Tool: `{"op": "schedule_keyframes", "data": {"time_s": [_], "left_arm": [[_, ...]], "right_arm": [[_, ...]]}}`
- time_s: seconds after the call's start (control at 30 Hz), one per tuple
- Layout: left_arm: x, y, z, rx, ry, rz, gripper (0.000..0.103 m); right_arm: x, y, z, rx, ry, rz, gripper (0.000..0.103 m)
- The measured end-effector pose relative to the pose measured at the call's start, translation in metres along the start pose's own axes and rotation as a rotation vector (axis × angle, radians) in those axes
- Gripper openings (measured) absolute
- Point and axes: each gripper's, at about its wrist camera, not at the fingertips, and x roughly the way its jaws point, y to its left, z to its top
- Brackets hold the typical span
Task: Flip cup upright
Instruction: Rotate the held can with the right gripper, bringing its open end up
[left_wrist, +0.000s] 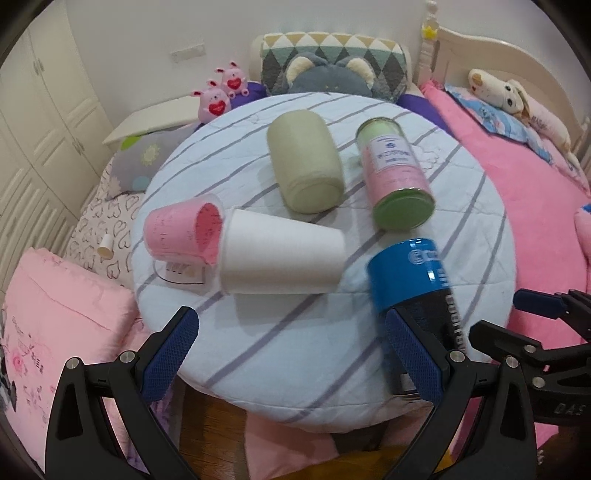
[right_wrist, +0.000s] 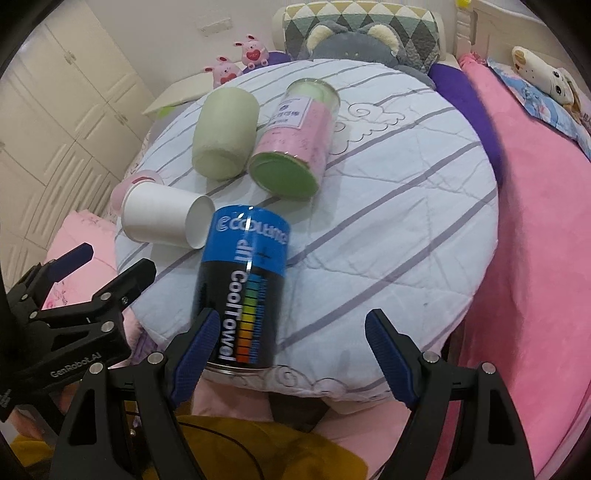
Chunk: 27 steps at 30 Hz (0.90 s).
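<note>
A white paper cup (left_wrist: 280, 253) lies on its side on the round striped cushion (left_wrist: 288, 350), its base pointing right; it also shows in the right wrist view (right_wrist: 162, 219). A pink measuring cup (left_wrist: 184, 232) lies on its side against its left end. My left gripper (left_wrist: 291, 347) is open and empty, just short of the white cup. My right gripper (right_wrist: 291, 354) is open and empty at the cushion's near edge, with a blue and black can (right_wrist: 243, 288) lying by its left finger. The right gripper also shows in the left wrist view (left_wrist: 517, 325).
A pale green cup (left_wrist: 304, 162) and a pink and green canister (left_wrist: 395, 173) lie on their sides further back on the cushion. Pink bedding (left_wrist: 535, 206) lies to the right, a pink quilt (left_wrist: 55, 321) to the left, and pillows and plush toys (left_wrist: 221, 92) behind.
</note>
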Motion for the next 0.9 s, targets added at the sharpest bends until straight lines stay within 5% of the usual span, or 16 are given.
{"op": "schedule_keyframes", "data": {"time_s": [0.2,0.9], "left_arm": [[0.008,-0.017,0.001,-0.060,0.048,-0.040,0.102],[0.039,-0.069,0.019,-0.126,0.151,0.016,0.102]], "right_arm": [[0.002,-0.021,0.005,-0.020,-0.011,-0.033,0.082],[0.030,-0.074,0.024,-0.102,-0.005,-0.004,0.082]]}}
